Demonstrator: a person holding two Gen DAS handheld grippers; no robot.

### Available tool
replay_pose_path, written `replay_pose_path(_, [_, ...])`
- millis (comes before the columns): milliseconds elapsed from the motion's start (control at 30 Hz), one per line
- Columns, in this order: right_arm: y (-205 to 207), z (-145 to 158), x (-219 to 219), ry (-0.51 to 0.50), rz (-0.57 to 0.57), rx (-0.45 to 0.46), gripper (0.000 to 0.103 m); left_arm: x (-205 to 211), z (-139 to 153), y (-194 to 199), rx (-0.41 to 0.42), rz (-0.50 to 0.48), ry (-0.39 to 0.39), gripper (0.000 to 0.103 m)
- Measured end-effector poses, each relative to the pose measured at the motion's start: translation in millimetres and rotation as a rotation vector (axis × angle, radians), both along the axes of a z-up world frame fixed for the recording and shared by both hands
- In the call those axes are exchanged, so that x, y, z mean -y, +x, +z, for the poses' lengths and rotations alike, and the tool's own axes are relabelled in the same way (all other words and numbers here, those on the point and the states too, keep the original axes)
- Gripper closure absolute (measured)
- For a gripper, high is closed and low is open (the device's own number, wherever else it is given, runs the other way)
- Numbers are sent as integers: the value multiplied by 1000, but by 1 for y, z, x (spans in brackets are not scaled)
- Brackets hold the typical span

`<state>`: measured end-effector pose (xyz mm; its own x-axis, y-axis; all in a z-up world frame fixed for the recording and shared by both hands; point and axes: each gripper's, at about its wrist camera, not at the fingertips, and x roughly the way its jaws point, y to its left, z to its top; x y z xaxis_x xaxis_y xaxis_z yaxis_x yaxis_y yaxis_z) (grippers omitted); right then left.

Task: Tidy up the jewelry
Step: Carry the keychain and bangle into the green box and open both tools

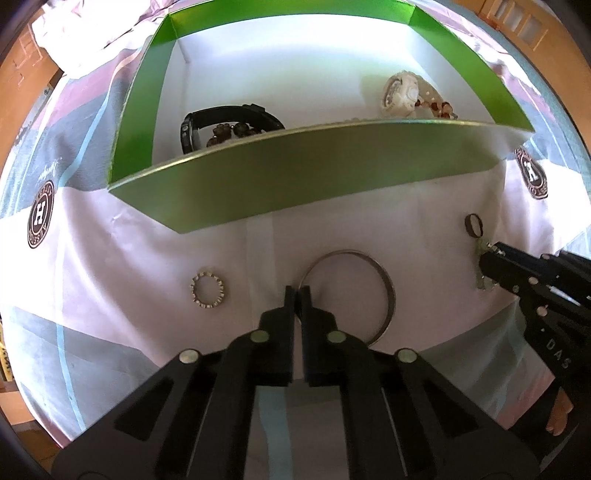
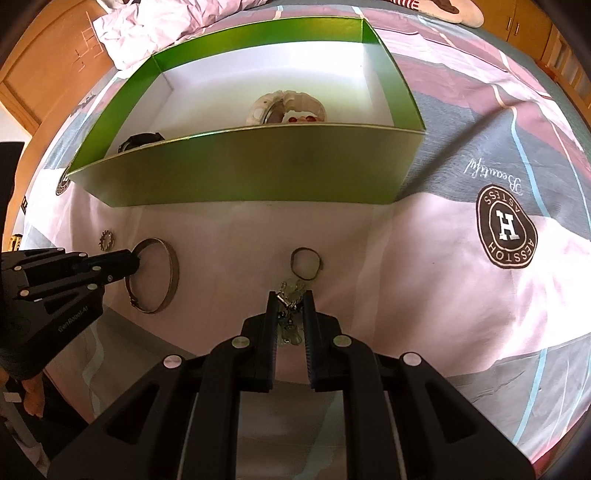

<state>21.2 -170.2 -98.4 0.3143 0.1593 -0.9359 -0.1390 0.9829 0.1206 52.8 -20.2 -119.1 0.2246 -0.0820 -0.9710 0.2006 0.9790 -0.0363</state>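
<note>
My left gripper [image 1: 298,291] is shut on the rim of a large metal bangle [image 1: 384,291] lying on the bedsheet; it also shows in the right wrist view [image 2: 173,275]. My right gripper [image 2: 290,295] is closed around a pale green beaded bracelet [image 2: 291,290] on the sheet, also seen in the left wrist view [image 1: 484,282]. A small dark ring [image 2: 306,263] lies just beyond it. A toothed silver ring [image 1: 208,292] lies left of the bangle. The green box [image 1: 258,192] holds a black watch [image 1: 221,125], a white watch [image 1: 400,92] and beaded bracelets.
The box [image 2: 258,170] stands on a pink and grey bedsheet with round logos [image 2: 506,230]. A crumpled quilt [image 2: 147,26] lies behind the box. Wooden furniture rings the bed.
</note>
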Motion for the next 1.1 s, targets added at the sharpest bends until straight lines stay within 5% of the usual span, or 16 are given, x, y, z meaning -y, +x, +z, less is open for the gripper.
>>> replay_pose_path(867, [-1, 48, -27, 73, 47, 183, 90, -38, 102, -3, 238, 65, -200, 99])
replay_pose_path(1100, [3, 55, -36, 79, 64, 215, 90, -48, 112, -2, 289, 97, -192, 98])
